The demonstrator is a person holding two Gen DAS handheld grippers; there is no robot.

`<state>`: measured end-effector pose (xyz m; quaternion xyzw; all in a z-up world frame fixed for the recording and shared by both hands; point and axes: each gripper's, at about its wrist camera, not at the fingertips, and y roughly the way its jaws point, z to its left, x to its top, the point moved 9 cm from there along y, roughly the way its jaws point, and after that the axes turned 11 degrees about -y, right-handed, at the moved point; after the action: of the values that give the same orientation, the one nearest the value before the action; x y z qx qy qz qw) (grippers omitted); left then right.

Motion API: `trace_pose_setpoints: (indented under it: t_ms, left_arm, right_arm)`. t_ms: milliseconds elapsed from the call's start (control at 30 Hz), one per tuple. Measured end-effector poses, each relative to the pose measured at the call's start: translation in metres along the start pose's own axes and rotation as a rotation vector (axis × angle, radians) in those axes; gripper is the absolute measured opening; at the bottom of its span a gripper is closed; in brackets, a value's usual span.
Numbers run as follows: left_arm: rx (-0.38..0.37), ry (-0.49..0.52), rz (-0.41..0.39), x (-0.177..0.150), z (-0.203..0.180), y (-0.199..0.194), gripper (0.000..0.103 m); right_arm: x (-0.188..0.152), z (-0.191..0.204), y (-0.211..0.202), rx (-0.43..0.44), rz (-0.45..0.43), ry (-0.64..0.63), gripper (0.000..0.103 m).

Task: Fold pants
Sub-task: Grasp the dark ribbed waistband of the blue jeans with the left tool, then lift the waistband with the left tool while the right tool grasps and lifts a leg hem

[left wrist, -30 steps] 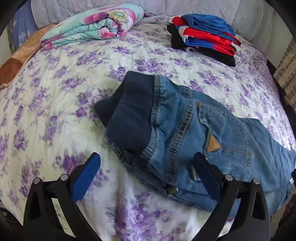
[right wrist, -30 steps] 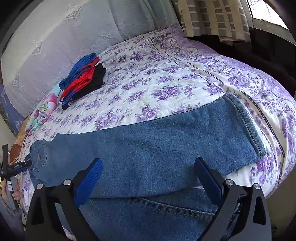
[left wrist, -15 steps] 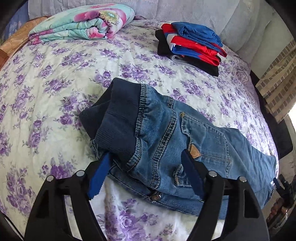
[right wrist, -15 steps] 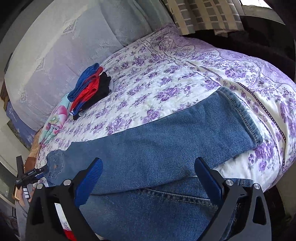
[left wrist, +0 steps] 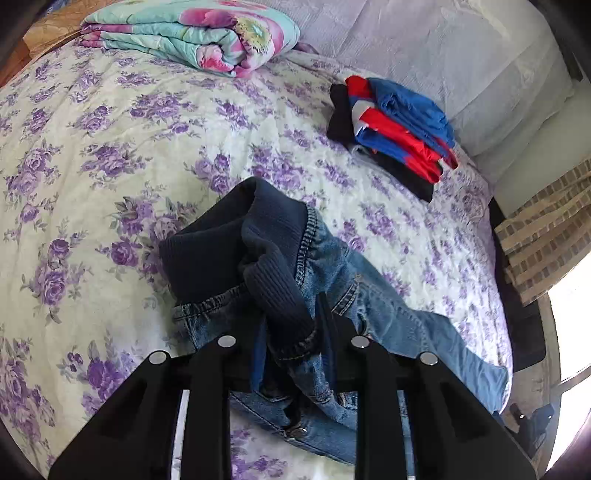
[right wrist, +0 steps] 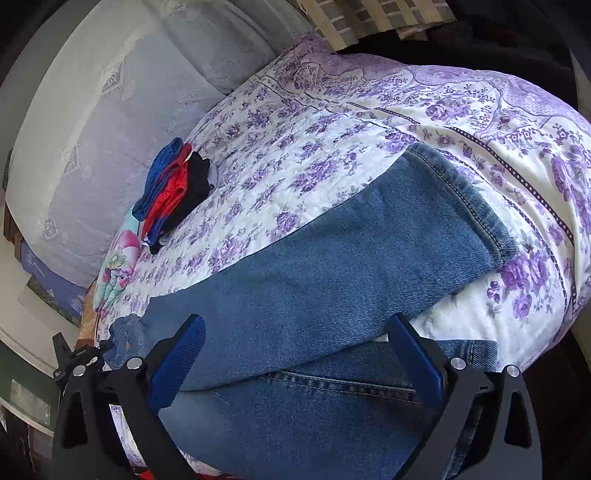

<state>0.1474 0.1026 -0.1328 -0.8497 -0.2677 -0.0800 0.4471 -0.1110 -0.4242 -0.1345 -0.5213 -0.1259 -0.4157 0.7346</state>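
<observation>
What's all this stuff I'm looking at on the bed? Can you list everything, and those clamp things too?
Jeans: one pair, blue denim with a dark ribbed waistband, stretched along the near edge of the bed.
Bedspread: one, cream with purple flowers, covering the bed.
Folded clothes: one stack, blue, red and black, far side near the pillows.
Folded quilt: one, turquoise with pink flowers, far left corner.
Pillows: pale grey, along the head of the bed; count unclear.
Curtain: beige checked, beside the bed.
Left gripper: black, blue pads, has just been closing, clamped on the waistband.
Right gripper: black, blue pads, open over a jeans leg.
</observation>
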Motion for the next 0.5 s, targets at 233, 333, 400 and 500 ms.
trace_pose_setpoints:
  t_ms: [233,333,400,500]
  left_arm:
    - [-0.052,0.011,-0.104,0.012,-0.019,-0.022,0.019]
    - [-0.055,0.025,-0.135,0.016,-0.026,-0.028,0.019]
    - [-0.067,0.015,-0.144,0.019,-0.027,-0.032,0.019]
    - [-0.073,0.001,-0.167,0.024,-0.027,-0.037,0.018]
  right_arm:
    - [-0.005,-0.013,-0.007,0.042,0.049,0.089,0.098]
    - [-0.008,-0.022,-0.009,0.052,0.05,0.147,0.094]
    - [-0.009,-0.028,-0.008,0.072,0.049,0.191,0.092]
    - [-0.001,-0.036,0.003,0.085,0.022,0.219,0.077]
